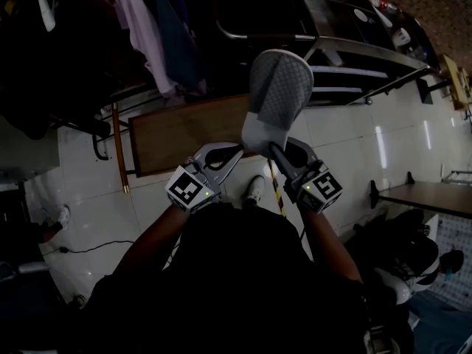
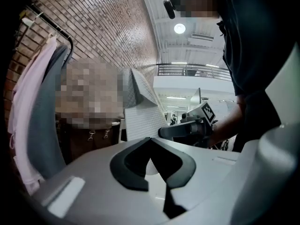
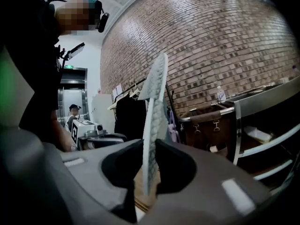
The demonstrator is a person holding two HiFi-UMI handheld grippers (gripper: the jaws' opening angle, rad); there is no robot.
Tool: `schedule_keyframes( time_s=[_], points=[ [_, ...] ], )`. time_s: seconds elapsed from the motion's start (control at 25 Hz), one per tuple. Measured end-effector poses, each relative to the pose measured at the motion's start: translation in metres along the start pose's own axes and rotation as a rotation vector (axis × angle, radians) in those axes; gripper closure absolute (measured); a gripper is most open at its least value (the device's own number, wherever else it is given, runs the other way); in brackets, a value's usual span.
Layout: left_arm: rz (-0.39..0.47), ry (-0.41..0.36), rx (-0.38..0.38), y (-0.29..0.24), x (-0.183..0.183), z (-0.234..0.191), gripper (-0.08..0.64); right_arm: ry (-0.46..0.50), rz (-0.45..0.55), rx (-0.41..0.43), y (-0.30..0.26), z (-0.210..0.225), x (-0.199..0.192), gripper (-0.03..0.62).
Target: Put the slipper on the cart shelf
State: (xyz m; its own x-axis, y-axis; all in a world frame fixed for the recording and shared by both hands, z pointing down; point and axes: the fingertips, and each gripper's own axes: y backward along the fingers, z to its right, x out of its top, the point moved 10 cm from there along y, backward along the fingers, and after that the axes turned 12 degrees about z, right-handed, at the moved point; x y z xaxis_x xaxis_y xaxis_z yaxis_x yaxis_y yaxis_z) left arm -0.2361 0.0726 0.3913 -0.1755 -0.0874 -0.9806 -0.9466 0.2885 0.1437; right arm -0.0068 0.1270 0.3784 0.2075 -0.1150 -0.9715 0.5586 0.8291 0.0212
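Observation:
A grey slipper (image 1: 279, 87) with a dotted sole stands upright in the air, toe up, in front of me. My right gripper (image 1: 274, 150) is shut on its heel end; in the right gripper view the sole's edge (image 3: 154, 107) runs up between the pads of that gripper (image 3: 149, 172). My left gripper (image 1: 234, 152) sits just left of the heel with its jaws together (image 2: 150, 142); the slipper (image 2: 140, 118) rises right behind them, and I cannot tell whether they touch it. The metal cart (image 1: 354, 57) with its shelves stands ahead to the right.
A brown wooden board (image 1: 184, 131) lies below the slipper on the white tiled floor. Clothes hang on a rack (image 1: 147, 28) at the left. A dark desk (image 1: 435, 194) is at the right. The cart's lower shelves (image 3: 262, 139) show beside a brick wall.

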Motion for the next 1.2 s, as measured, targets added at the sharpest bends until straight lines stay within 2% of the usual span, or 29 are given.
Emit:
schedule_keyframes(
  time_s=[0.36, 0.64, 0.96, 1.2],
  points=[
    [0.0, 0.012, -0.117, -0.013, -0.001, -0.003, 0.56, -0.01, 0.023, -0.155, 0.022, -0.009, -0.011, 0.528],
    [-0.023, -0.008, -0.18, -0.042, 0.0, 0.018, 0.56, 0.001, 0.061, -0.223, 0.059, 0.006, -0.002, 0.528],
    [-0.04, -0.029, -0.198, -0.118, -0.007, 0.074, 0.56, 0.013, 0.112, -0.232, 0.137, 0.062, 0.011, 0.528],
    [-0.057, -0.03, -0.189, -0.19, -0.032, 0.115, 0.56, -0.022, 0.102, -0.219, 0.195, 0.117, 0.018, 0.528]
  ],
)
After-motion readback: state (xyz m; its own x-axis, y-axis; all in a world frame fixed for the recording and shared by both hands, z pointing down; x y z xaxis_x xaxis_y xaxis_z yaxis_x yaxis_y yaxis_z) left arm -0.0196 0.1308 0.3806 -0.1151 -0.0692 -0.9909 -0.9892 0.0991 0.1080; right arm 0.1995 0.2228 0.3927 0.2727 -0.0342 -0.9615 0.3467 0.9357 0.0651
